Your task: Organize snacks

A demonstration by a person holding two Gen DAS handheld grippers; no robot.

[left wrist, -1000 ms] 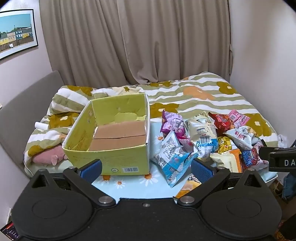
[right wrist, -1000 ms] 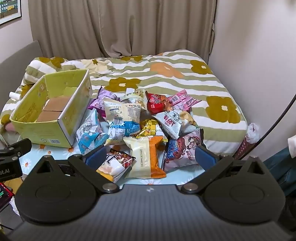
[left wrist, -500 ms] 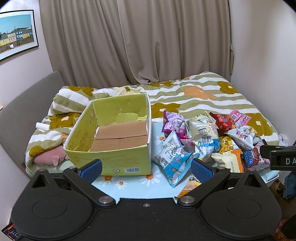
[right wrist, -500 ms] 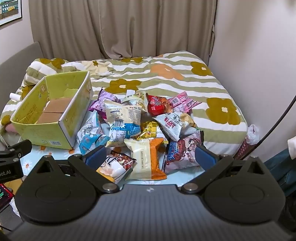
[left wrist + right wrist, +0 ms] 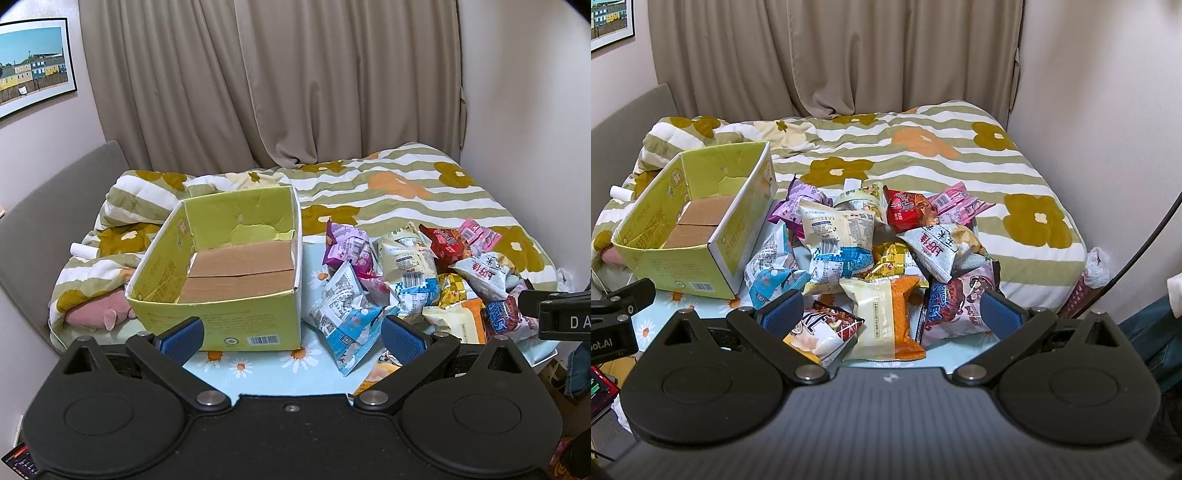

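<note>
The setting is a bedroom in a home. A bed [image 5: 1015, 177] fills most of the floor area and carries a quilt [image 5: 399, 192] with green and white stripes and a large flower print. Beige floor-length curtains [image 5: 266, 81] hang closed behind the bed. A framed picture [image 5: 35, 70] of coloured houses is mounted on the plain pale wall [image 5: 1100, 92]. A grey upholstered headboard [image 5: 55, 199] runs along one side. A pink soft toy [image 5: 98, 314] lies at the quilt edge. Snack packets [image 5: 879, 251] and a yellow-green cardboard box [image 5: 221, 273] rest directly on the bedding.
</note>
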